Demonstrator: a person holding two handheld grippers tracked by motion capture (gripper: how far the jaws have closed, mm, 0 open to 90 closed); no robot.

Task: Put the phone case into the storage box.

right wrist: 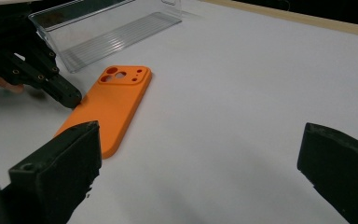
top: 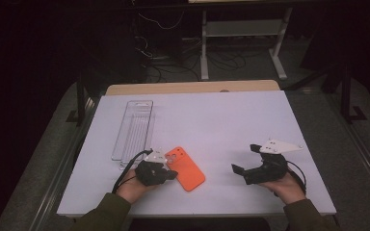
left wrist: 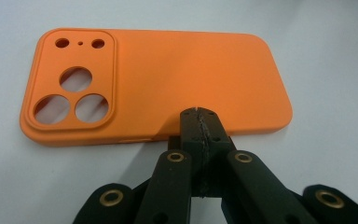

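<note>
We see left hand-held gripper [left wrist: 200,122] closed tight, tip touching orange phone case [left wrist: 168,79] edge; right hand-held gripper [right wrist: 200,163] wide open, apart.

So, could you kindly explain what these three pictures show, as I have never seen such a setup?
A person sits at a white table, holding a hand-operated two-jaw gripper in each hand. The high view looks down from above; the other two come from cameras riding on each gripper. The left gripper has its jaws together, tips at the long edge of an orange phone case lying flat; whether they pinch it is unclear. The right gripper is open, holding nothing. A clear plastic tray lies beyond the case.
</note>
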